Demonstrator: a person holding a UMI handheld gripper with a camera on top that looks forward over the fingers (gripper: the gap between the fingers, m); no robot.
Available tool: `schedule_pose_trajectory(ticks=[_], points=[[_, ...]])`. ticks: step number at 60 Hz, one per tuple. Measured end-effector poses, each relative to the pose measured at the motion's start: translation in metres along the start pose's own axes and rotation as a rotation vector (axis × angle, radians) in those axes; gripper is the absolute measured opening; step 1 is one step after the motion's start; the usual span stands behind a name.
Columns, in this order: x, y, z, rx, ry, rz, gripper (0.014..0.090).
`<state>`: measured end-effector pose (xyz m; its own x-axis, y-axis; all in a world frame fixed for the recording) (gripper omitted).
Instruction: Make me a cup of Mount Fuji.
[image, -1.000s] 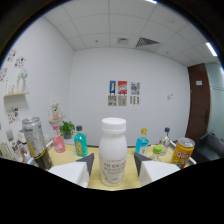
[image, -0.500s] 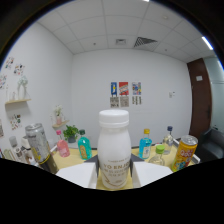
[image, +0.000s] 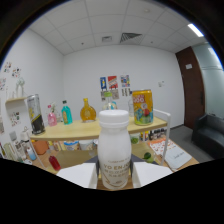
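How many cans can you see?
2: a silver can at the table's far left end, and a yellow can at its right end, beyond the white bottle. Others may be hidden.

"YO EN" on white bottle (image: 114, 150)

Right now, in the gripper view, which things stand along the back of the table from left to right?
Silver can → pink bottle → blue bottle → orange bottle → yellow can. The white bottle is nearer, held in the gripper.
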<state>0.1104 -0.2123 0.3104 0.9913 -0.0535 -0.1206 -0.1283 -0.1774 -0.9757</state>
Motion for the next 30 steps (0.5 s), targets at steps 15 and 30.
schedule_pose_trajectory(ticks=[15,30], points=[[0.045,0.153,0.017,-0.17,0.054,-0.133,0.0479],[0.054,0.194,0.031,-0.23,0.032,-0.754,0.0479]])
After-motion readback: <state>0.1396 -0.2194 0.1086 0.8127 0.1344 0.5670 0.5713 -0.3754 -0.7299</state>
